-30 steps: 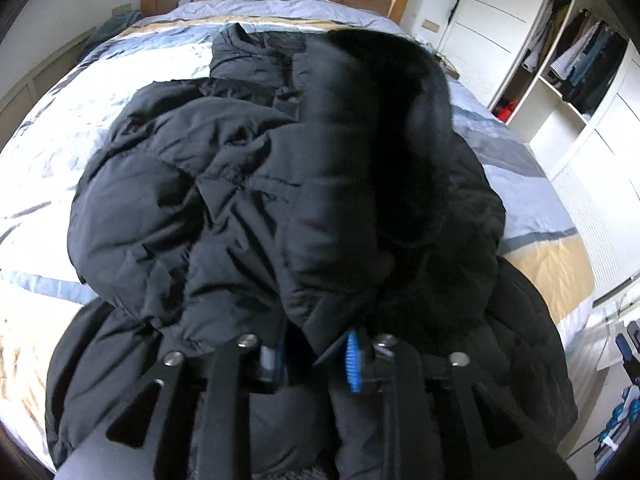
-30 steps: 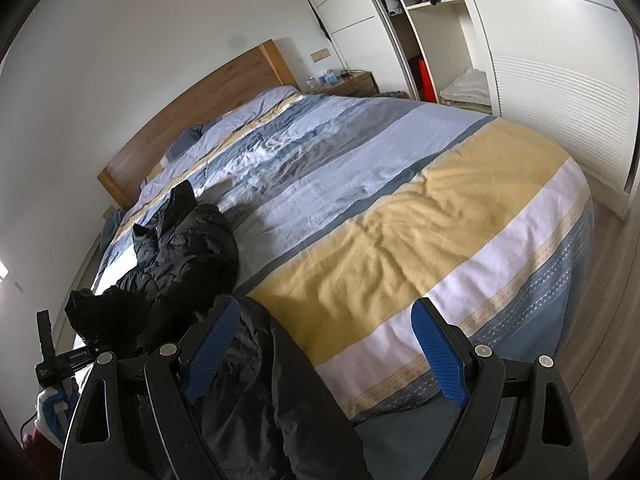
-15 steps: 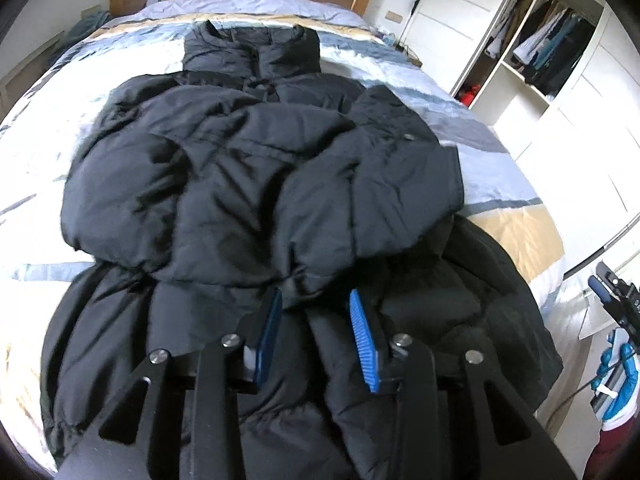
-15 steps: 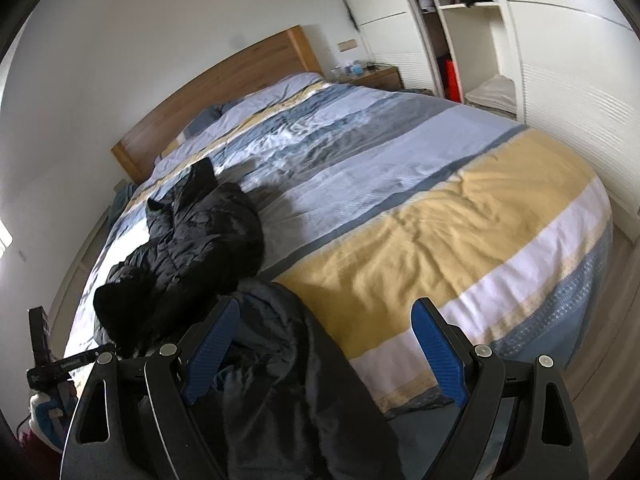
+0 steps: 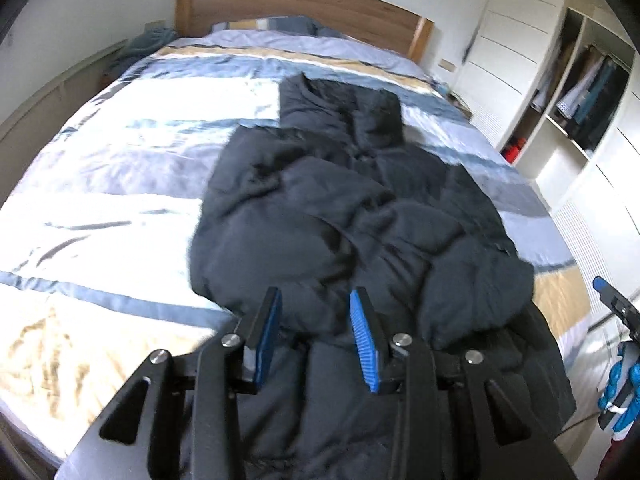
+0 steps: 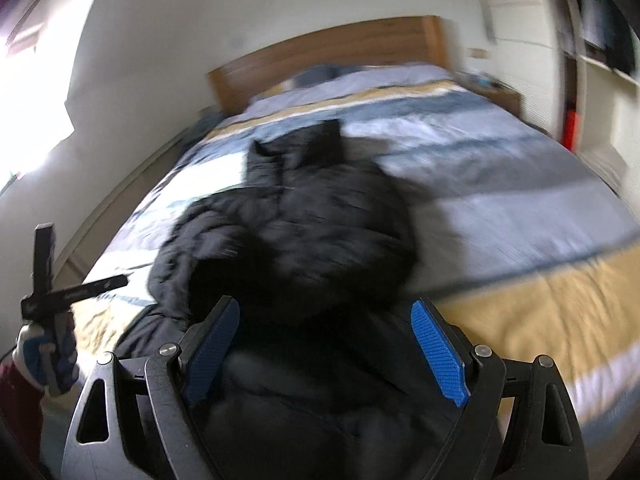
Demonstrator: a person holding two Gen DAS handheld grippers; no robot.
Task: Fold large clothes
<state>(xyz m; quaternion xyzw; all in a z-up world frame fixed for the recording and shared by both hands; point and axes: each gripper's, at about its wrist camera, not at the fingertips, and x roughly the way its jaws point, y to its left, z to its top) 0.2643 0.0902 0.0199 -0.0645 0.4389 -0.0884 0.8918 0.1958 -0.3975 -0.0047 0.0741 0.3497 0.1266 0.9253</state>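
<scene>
On bed (image 5: 100,208), jacket (image 5: 352,216), wardrobe (image 5: 580,92) left-view only

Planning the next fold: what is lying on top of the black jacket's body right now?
Both sleeves lie folded across the chest of the black jacket, cuffs toward the hem, on the striped duvet. Whatever sits under the sleeves, such as the front closure, is covered. Neither tongs holds fabric.

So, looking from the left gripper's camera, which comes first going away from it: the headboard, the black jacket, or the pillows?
1. Black jacket, right in front of the left gripper, spread on the bed.
2. Pillows, at the bed's far end.
3. Headboard, just behind the pillows, against the wall.
</scene>
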